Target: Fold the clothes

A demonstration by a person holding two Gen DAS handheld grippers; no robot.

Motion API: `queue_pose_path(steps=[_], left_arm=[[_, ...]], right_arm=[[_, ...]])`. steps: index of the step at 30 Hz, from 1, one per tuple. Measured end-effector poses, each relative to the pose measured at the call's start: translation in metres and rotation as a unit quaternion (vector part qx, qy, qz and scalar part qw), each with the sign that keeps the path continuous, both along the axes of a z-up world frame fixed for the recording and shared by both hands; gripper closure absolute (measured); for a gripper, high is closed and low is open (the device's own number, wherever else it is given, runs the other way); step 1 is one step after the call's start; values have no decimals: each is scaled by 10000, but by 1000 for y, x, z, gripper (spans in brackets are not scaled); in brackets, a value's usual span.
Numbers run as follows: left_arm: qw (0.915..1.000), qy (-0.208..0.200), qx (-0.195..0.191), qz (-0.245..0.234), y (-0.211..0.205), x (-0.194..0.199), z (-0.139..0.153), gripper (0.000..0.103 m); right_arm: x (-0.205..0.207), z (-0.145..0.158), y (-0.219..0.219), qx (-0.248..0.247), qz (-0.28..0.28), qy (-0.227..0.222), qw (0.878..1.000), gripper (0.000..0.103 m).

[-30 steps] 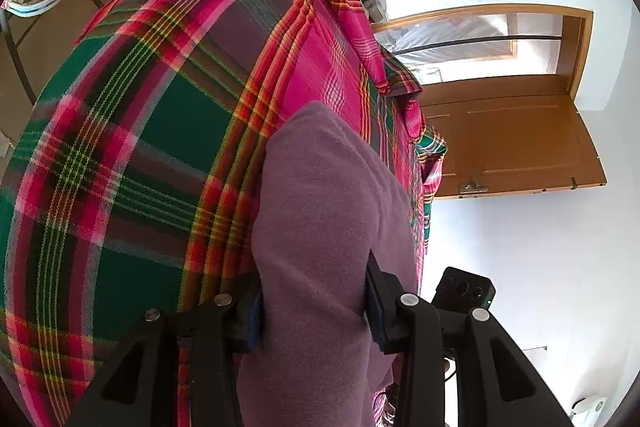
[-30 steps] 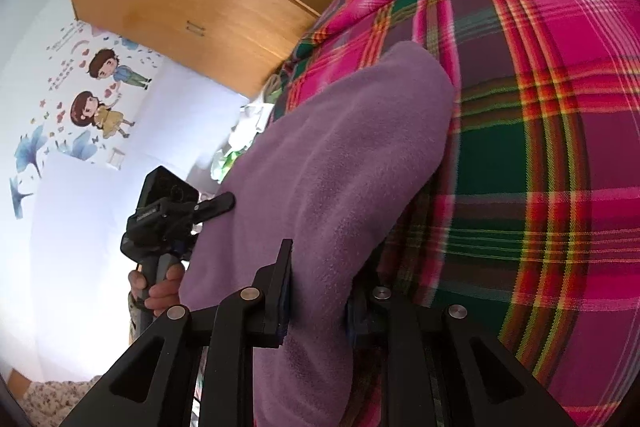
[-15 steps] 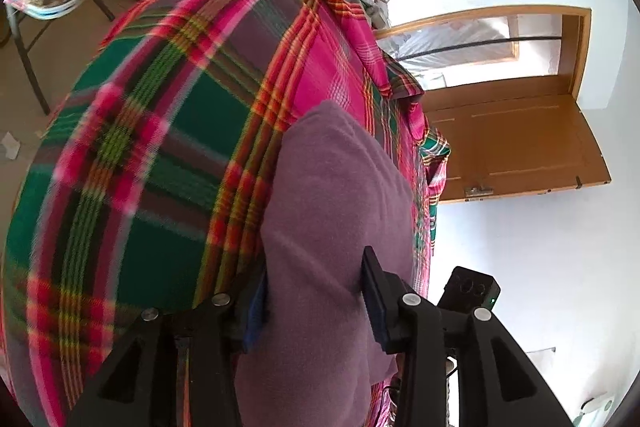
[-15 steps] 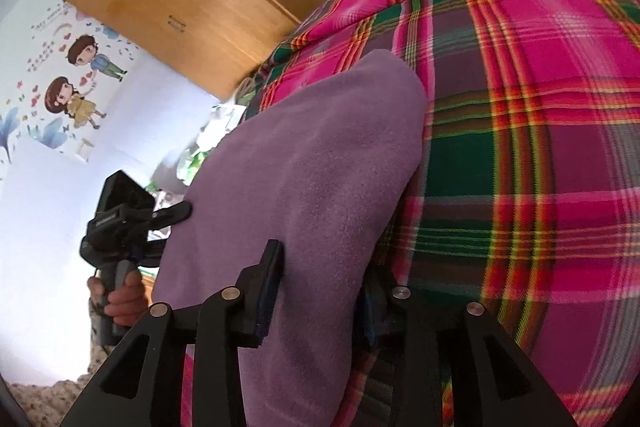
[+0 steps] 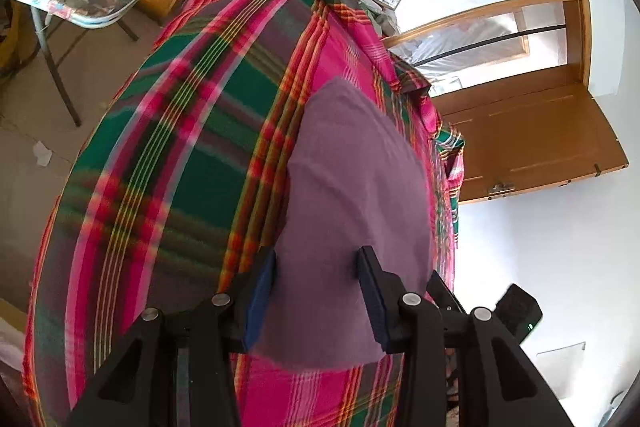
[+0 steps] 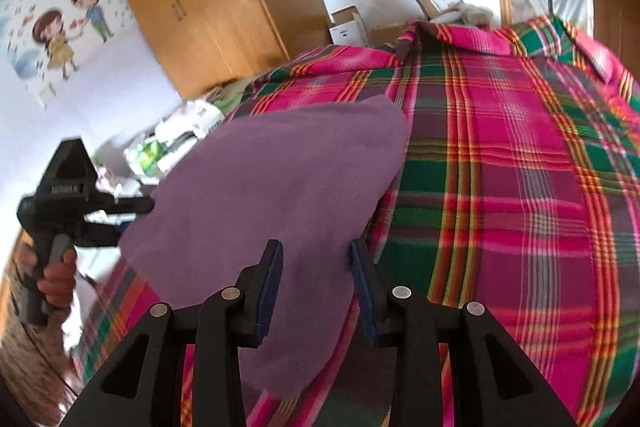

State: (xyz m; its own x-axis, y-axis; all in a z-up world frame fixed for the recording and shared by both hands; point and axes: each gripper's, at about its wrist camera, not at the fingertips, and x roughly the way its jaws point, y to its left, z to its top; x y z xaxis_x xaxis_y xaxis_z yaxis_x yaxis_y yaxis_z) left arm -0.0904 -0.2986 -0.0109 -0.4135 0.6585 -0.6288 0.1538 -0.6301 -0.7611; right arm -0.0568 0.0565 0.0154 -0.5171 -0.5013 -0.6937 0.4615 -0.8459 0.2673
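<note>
1. The left gripper (image 5: 316, 293) has its two black fingers spread apart, blue pads (image 5: 260, 301) facing inward, with purple cloth (image 5: 352, 195) lying between them; whether the pads touch it cannot be told.
2. The right gripper (image 6: 316, 287) is spread the same way, its fingers set either side of the cloth's edge.
3. Seen from the right wrist, a bare hand (image 6: 56, 279) wraps around the left gripper's handle, fingers curled on the grip.
4. Both grippers point along the cloth, side by side.

The purple cloth (image 6: 272, 187) hides the surface beneath, its near edge blocked by the right gripper (image 6: 316, 283); wall cartoons (image 6: 68, 23) blur.
</note>
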Motion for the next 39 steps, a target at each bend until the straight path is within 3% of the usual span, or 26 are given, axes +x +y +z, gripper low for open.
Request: queue_pose_path(steps=[8,16,20,31,39], left_arm=[[10000,-4,-4,100,3,19,-7,61],[9998,-44,47,190,3,32,-11,61],[9997,-65,-114,182,7,40,-11,61],[9932,330,-1090,253,38,69,12,61],[9727,791,-2177,154,86,95,23,61]], right_arm=[[30,-21,9,259,19,-229,9994,67],[54,-26,10,496,7,-245,9985,67],[62,-25,9,576,-12,-239,9981,67],[95,-14,-5,635,75,-9,9980,67],[105,-18,-20,763,-63,-57,9971,66]])
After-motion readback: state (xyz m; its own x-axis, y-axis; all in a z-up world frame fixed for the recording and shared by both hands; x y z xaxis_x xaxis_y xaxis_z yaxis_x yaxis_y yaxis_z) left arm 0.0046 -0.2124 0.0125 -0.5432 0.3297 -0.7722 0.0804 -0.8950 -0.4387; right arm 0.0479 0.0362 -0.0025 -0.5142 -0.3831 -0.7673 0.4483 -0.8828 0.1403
